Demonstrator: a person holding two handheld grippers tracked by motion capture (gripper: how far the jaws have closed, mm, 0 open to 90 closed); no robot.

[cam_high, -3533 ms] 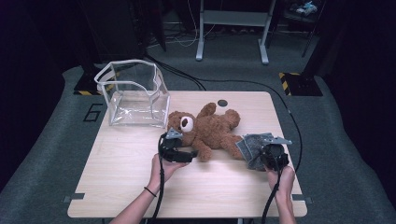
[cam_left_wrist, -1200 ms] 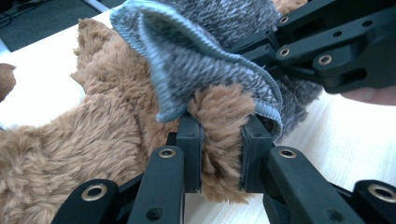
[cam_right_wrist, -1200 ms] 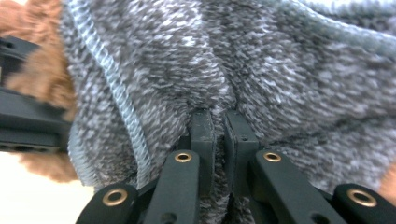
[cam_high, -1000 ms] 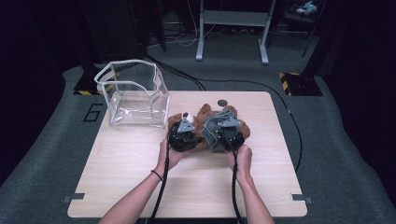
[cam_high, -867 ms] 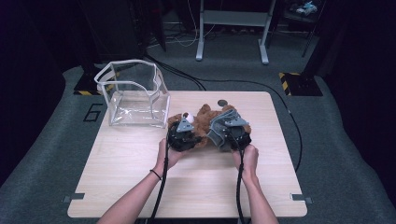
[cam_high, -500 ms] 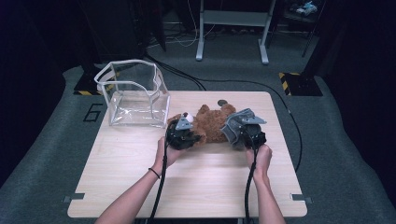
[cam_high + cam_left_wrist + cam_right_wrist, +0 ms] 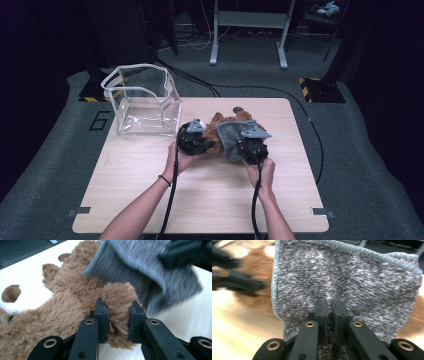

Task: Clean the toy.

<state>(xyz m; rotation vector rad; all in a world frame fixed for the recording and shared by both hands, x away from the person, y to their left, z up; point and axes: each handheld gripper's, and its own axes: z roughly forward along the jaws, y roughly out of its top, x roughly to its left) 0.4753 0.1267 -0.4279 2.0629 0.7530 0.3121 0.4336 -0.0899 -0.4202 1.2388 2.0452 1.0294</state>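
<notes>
Between left claw (image 7: 117, 317) pads: teddy bear (image 7: 62, 307) limb, clamped.

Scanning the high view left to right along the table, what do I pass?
Clear plastic box → left tongs clamped on the teddy bear → grey cloth held in the right tongs.
</notes>
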